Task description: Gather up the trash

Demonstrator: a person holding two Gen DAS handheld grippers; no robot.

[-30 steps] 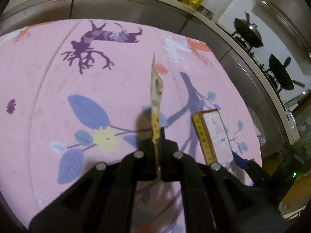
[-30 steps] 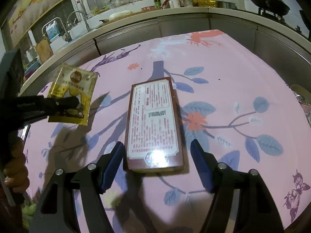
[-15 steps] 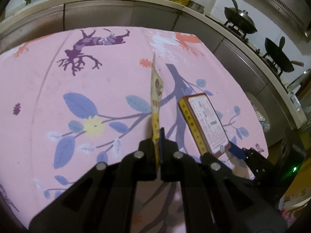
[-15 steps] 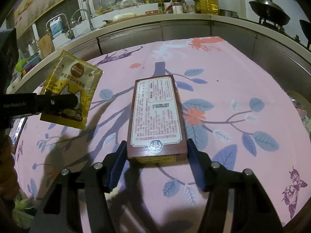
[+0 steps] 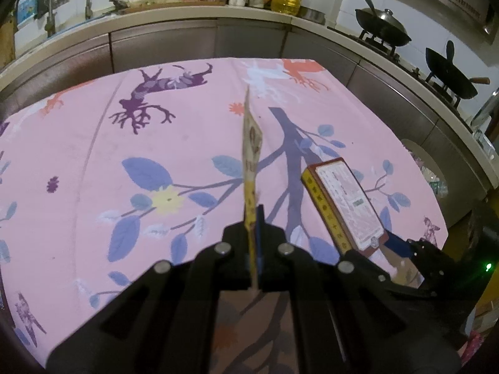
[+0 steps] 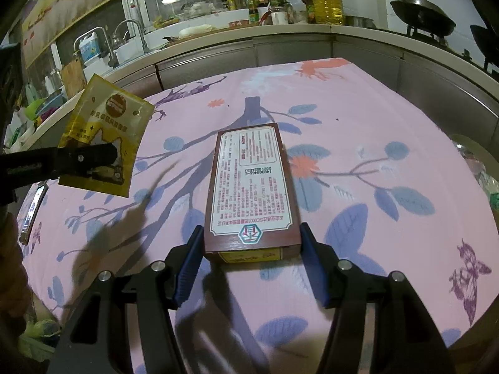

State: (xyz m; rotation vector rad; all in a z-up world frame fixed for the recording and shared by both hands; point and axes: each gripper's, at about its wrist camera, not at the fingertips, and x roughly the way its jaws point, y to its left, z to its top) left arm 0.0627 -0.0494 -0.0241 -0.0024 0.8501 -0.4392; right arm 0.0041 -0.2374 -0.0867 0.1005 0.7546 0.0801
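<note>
My left gripper (image 5: pixel 253 218) is shut on a yellow sachet (image 5: pixel 251 159), seen edge-on and held above the pink flowered tablecloth (image 5: pixel 93 155). In the right wrist view the sachet (image 6: pixel 106 134) hangs flat at the left in that gripper (image 6: pixel 93 159). My right gripper (image 6: pixel 251 255) is shut on the near end of a brown box with a white printed label (image 6: pixel 251 184) and holds it lifted and tilted above the cloth. The box also shows in the left wrist view (image 5: pixel 346 205), at the right.
A kitchen counter (image 6: pixel 249 35) with bottles, a large oil jug (image 6: pixel 327 3) and a sink runs behind the table. Woks (image 5: pixel 382 31) sit on a stove at the right. A phone-like object (image 6: pixel 32 212) lies at the table's left edge.
My right gripper has closed on the box and lifted it off the cloth. My left gripper has risen with the sachet and pulled back from the table.
</note>
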